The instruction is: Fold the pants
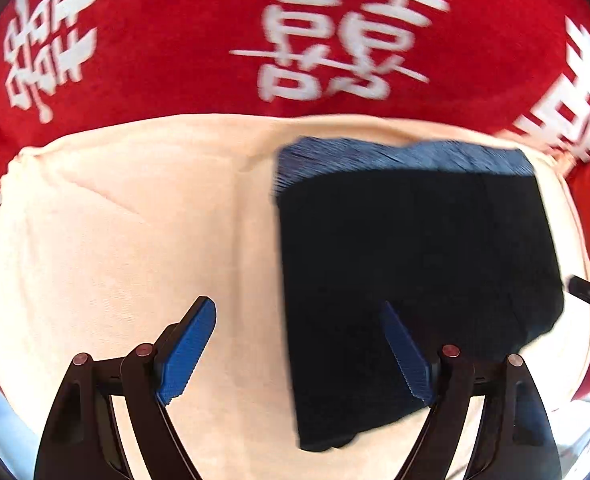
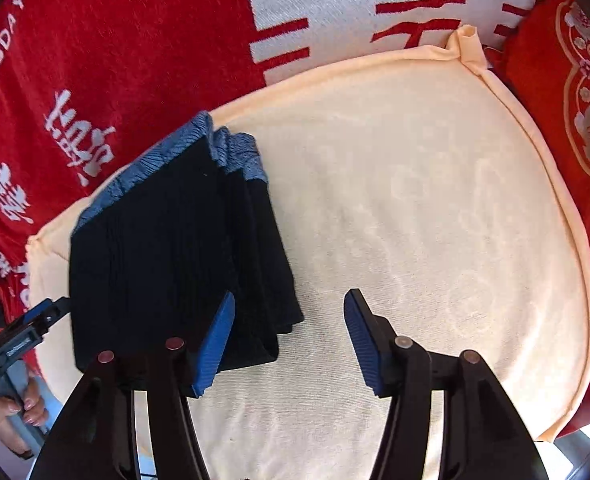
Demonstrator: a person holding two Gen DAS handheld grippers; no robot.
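1. The pants [image 2: 175, 256] lie folded into a compact dark stack with a blue-grey patterned waistband, on the cream cushion [image 2: 435, 220], toward its left side in the right wrist view. The fold looks finished or nearly so.
2. The right tool [image 2: 289, 338] stands released, nothing between its blue pads; its left pad hangs just over the stack's near corner. The left tool [image 1: 301, 350] is also spread wide and empty above the cushion and the stack's edge.
3. Risk: a pad could snag the loose layered edges if either tool sweeps low across them, dragging the top layers and undoing the fold.
4. Risk: the cushion is soft, so a push could slide the stack toward its edge.
5. Writing: the red blanket [image 1: 175, 40] carries white Chinese double-happiness characters; the right wrist view reads "THE", then a partial "GDAY". No brand is legible.
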